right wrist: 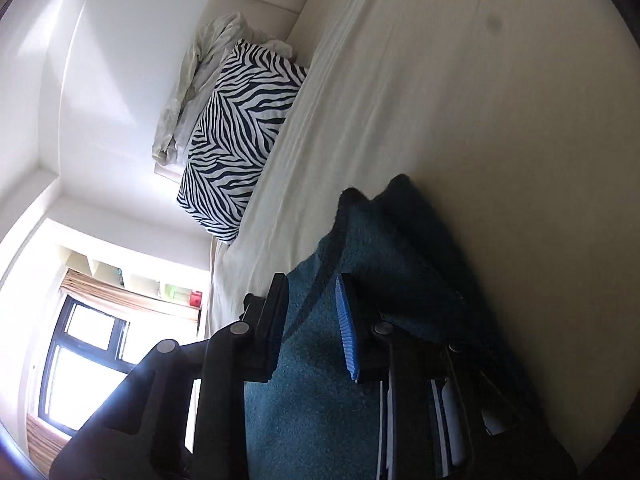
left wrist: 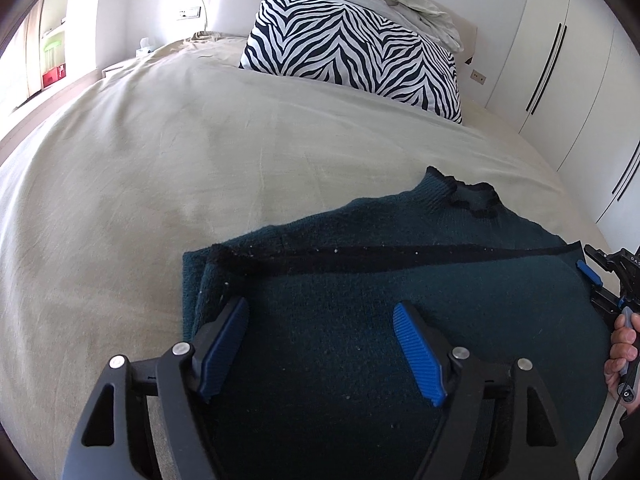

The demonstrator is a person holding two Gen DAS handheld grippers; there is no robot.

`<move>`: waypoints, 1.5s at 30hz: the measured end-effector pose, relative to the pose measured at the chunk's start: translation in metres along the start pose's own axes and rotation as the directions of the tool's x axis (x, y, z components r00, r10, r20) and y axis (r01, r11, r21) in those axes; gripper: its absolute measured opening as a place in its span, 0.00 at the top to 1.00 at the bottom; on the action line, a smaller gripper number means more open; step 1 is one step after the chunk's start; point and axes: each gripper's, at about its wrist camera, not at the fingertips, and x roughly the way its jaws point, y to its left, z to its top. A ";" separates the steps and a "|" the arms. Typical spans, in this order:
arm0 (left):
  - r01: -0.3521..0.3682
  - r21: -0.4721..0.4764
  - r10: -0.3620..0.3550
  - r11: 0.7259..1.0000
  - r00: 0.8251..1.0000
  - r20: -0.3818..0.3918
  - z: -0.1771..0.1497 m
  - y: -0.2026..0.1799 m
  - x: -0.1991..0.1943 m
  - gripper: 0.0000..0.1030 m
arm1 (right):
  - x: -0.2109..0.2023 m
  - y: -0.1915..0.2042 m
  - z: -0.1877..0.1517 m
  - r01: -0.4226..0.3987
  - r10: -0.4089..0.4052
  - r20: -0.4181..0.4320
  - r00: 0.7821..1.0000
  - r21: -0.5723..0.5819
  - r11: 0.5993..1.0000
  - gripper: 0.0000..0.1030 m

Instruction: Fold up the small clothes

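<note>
Dark teal sweater: partly folded, on bed near its foot edge. Left tool: spread above sweater. Right tool: spread, sweater edge between its fingers. Zebra pillow: at head edge.

Daylight floods both views, bright and soft; the window left of the right gripper's jaws is blown out to glare; the gripper is dark against it; fisheye bending curves the bed and blackens the corners; focus stays fairly sharp.
</note>
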 end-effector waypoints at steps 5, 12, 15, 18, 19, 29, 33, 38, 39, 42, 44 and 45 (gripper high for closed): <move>0.036 -0.026 -0.035 0.999 0.999 0.014 -0.001 0.007 -0.002 0.25 | -0.052 -0.021 -0.001 0.116 -0.115 0.067 0.991 -0.005 0.993 0.79; 0.022 -0.019 -0.022 1.000 1.000 0.019 -0.003 0.004 -0.003 0.25 | -0.108 -0.009 -0.013 0.308 -0.294 0.105 0.950 -0.152 0.939 0.73; 0.022 -0.023 -0.022 0.999 0.999 0.023 -0.003 0.004 -0.003 0.24 | -0.113 0.007 -0.027 0.359 -0.346 0.096 0.933 -0.274 0.892 0.73; 0.019 -0.024 -0.019 1.000 1.000 0.024 -0.004 0.003 -0.004 0.24 | -0.107 0.013 -0.044 0.416 -0.427 0.059 0.902 -0.380 0.826 0.73; 0.018 -0.024 -0.018 1.000 1.000 0.023 -0.003 0.003 -0.004 0.24 | -0.107 0.014 -0.053 0.441 -0.455 0.070 0.888 -0.412 0.797 0.73; 0.043 -0.099 -0.046 0.994 0.999 -0.028 -0.009 -0.012 -0.036 0.23 | -0.138 0.023 -0.079 0.486 -0.493 0.128 0.861 -0.493 0.721 0.96; 0.046 -0.045 -0.049 0.998 0.997 -0.060 -0.018 -0.028 -0.035 0.23 | -0.147 0.010 -0.076 0.465 -0.472 0.105 0.875 -0.452 0.761 0.96; 0.029 0.007 -0.028 1.000 0.997 -0.065 -0.029 -0.031 -0.027 0.23 | -0.137 -0.018 -0.063 0.393 -0.410 0.037 0.911 -0.372 0.841 0.89; 0.026 0.009 -0.025 1.000 0.997 -0.069 -0.030 -0.031 -0.028 0.23 | -0.139 -0.018 -0.062 0.393 -0.408 0.036 0.912 -0.355 0.848 0.88; 0.031 -0.001 -0.031 1.000 0.997 -0.070 -0.034 -0.030 -0.032 0.23 | -0.153 -0.005 -0.061 0.460 -0.454 0.100 0.885 -0.327 0.825 0.78; 0.033 0.001 -0.033 0.999 0.998 -0.057 -0.039 -0.029 -0.034 0.23 | -0.167 0.014 -0.062 0.456 -0.426 0.163 0.890 -0.327 0.827 0.77; 0.030 0.006 -0.030 1.000 0.998 -0.050 -0.041 -0.030 -0.033 0.23 | -0.169 0.024 -0.064 0.434 -0.400 0.170 0.901 -0.332 0.838 0.76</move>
